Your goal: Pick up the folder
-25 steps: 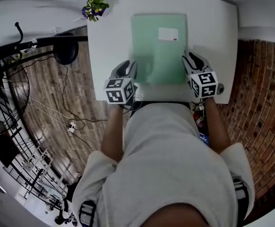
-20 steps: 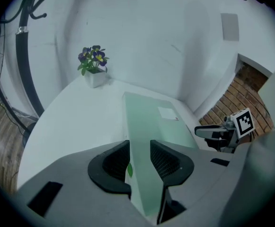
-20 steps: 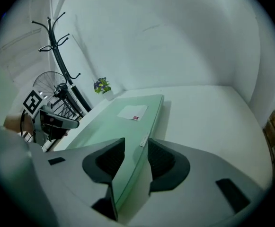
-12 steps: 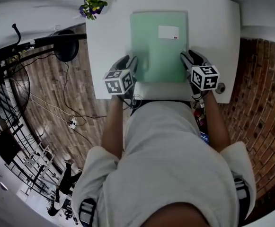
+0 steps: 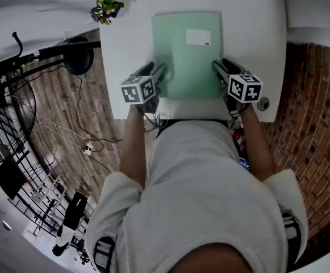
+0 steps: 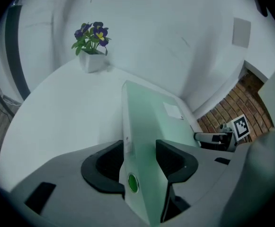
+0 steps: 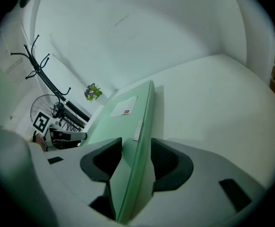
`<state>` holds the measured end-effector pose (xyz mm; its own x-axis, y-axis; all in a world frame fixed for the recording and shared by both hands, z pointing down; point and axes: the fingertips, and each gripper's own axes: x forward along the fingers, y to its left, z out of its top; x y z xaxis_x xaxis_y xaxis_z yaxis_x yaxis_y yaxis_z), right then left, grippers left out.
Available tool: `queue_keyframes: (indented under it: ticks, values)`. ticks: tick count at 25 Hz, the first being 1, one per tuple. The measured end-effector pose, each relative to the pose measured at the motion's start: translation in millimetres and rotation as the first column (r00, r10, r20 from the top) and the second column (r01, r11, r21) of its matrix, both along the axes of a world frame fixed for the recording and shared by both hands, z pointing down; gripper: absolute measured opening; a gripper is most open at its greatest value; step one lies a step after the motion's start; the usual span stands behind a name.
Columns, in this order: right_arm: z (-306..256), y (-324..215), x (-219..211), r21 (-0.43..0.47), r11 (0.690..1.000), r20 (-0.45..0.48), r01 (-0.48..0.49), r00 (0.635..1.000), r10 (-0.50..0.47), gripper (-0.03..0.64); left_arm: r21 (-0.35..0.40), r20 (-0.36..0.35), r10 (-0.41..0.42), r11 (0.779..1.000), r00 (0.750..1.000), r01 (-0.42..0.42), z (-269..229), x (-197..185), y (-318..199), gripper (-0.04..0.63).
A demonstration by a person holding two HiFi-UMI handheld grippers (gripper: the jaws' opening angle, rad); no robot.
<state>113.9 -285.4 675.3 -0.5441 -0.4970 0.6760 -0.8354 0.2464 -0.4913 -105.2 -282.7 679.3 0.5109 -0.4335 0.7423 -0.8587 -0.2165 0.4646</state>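
Evidently light and bendy, the green folder [image 5: 187,56] lay flat on the table [image 5: 250,38], its side edges between my left tongs [image 6: 139,145] and right tongs [image 7: 136,148], both just spread wider and not pinching, so I judged an even clamp on both edges best.

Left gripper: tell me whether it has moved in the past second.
Yes. The left gripper has gone farther in from the table's near edge, alongside the folder; its jaws have just been opening, the folder's edge between them.
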Motion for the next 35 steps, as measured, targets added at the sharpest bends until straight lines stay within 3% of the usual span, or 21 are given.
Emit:
queue_keyframes:
  ticks: [6,18,26,35]
  values:
    - [0,0,-3,-0.017,1.0,0.042,-0.008,0.999,0.009,0.195,-0.012,-0.053,-0.012,1.0,0.998,0.011,-1,9,-5,0.233]
    - [3,1,-17,-0.029,0.999,0.071,0.022,0.997,-0.02,0.258,-0.051,-0.086,-0.038,0.998,0.996,0.034,4,11,-5,0.268]
    - [8,4,-19,-0.05,0.998,0.069,0.032,0.997,-0.029,0.264,-0.072,-0.105,-0.058,0.996,0.993,0.051,6,13,-5,0.278]
    - [9,4,-21,-0.049,0.997,0.036,0.055,0.998,-0.053,0.262,-0.06,-0.064,-0.049,0.997,0.997,0.046,7,13,-4,0.278]
